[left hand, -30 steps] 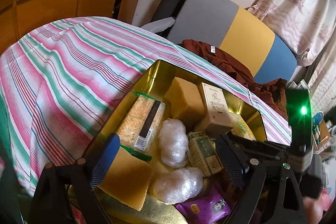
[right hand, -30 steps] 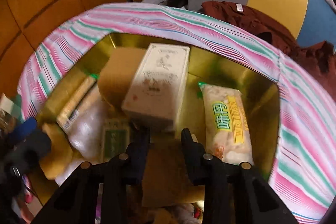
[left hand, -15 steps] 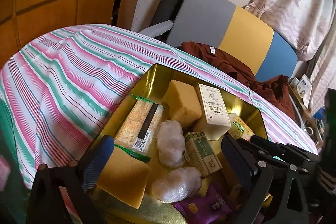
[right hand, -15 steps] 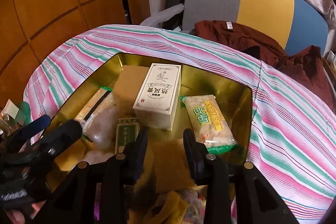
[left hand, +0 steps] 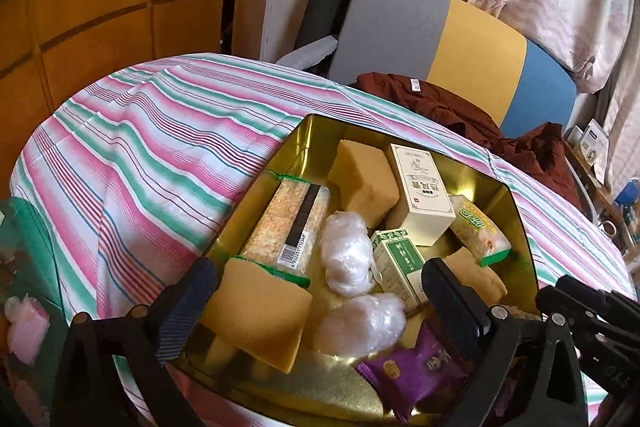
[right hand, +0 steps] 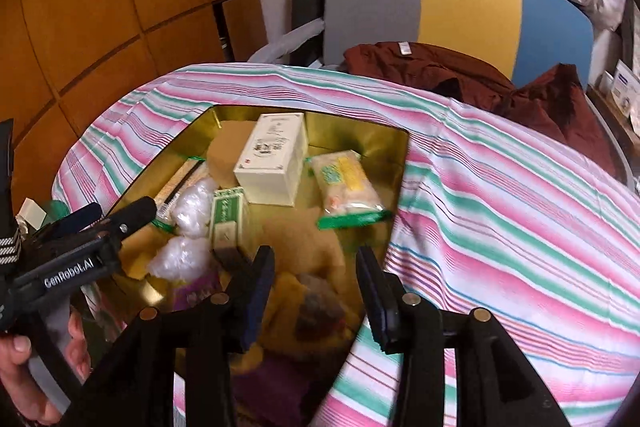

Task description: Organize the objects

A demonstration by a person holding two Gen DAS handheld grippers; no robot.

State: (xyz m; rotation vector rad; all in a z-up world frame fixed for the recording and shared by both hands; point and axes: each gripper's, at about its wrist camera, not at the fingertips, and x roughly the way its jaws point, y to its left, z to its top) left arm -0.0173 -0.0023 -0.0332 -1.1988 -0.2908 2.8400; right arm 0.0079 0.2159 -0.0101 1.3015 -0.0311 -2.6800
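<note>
A gold tin box [left hand: 312, 131] [right hand: 384, 147] sits on a striped tablecloth and holds several items: a cream carton [left hand: 420, 195] [right hand: 276, 155], yellow sponges [left hand: 364, 179], a cracker pack [left hand: 288, 223], a green carton [left hand: 400, 263] [right hand: 226, 223], two clear plastic wads [left hand: 346, 255], a yellow-green snack bag [left hand: 480, 231] [right hand: 346, 183] and a purple packet [left hand: 416, 367]. My left gripper [left hand: 316, 307] is open and empty above the tin's near edge. My right gripper [right hand: 316, 299] is open and empty above the tin's near right corner.
The striped tablecloth [left hand: 140, 155] [right hand: 520, 219] covers a round table. A grey, yellow and blue chair [left hand: 440, 43] with a brown garment [right hand: 460, 75] stands behind. Wooden panels [left hand: 100, 7] are on the left. A pink item [left hand: 28, 331] lies at the near left.
Both grippers have pulled back and up from the tin. The right gripper's jaws have widened and it has shifted right. A yellow sponge piece now lies in the tin by the snack bag.
</note>
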